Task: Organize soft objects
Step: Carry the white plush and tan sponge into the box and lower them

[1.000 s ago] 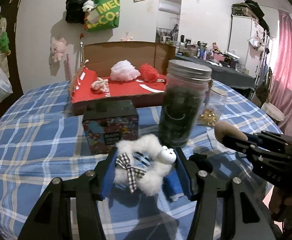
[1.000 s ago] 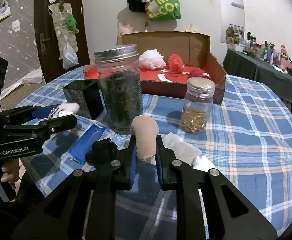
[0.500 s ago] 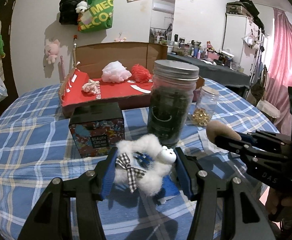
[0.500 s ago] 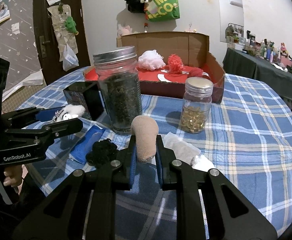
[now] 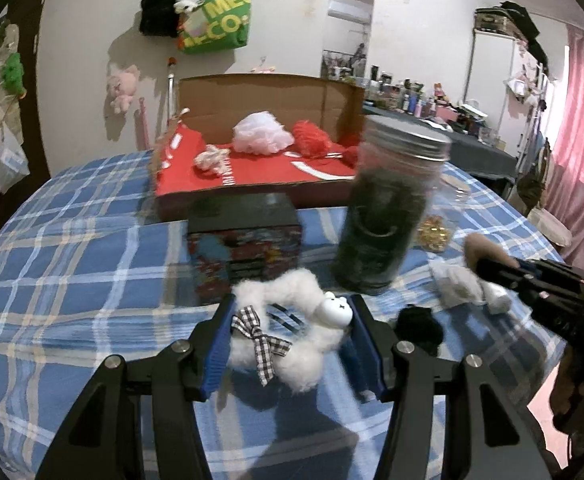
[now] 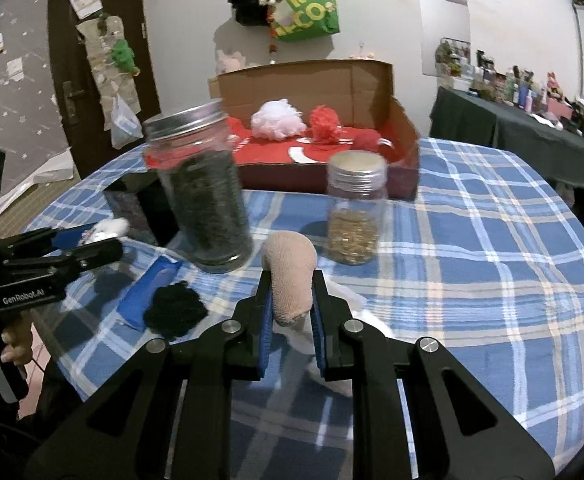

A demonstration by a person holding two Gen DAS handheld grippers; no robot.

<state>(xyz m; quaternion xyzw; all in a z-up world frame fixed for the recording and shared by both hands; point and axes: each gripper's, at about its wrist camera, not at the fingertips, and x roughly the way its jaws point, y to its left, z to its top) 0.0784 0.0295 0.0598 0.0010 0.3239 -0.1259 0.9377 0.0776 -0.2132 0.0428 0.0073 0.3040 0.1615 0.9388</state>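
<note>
My left gripper point(image 5: 292, 340) is shut on a white fluffy ring point(image 5: 292, 304) with a checked bow and a small white bear face, held above the blue plaid tablecloth point(image 5: 72, 272). My right gripper point(image 6: 290, 312) is shut on a beige rolled sock point(image 6: 290, 268); it shows at the right in the left wrist view point(image 5: 475, 246). A cardboard box with a red lining point(image 5: 260, 172) stands at the back and holds a pale pink pouf point(image 5: 262, 136), red yarn balls point(image 5: 311, 140) and a small pink-white piece point(image 5: 212, 158). A black fuzzy piece point(image 6: 174, 308) lies on the cloth.
A tall jar of dark contents point(image 6: 204, 192) and a small jar of gold bits point(image 6: 353, 208) stand mid-table. A dark printed box point(image 5: 244, 240) sits in front of the cardboard box. A blue flat item point(image 6: 148, 292) and white cloth point(image 5: 459, 284) lie near the front.
Both grippers keep their hold. The left view has shifted so the jar and box sit further right; the right gripper has lifted slightly.
</note>
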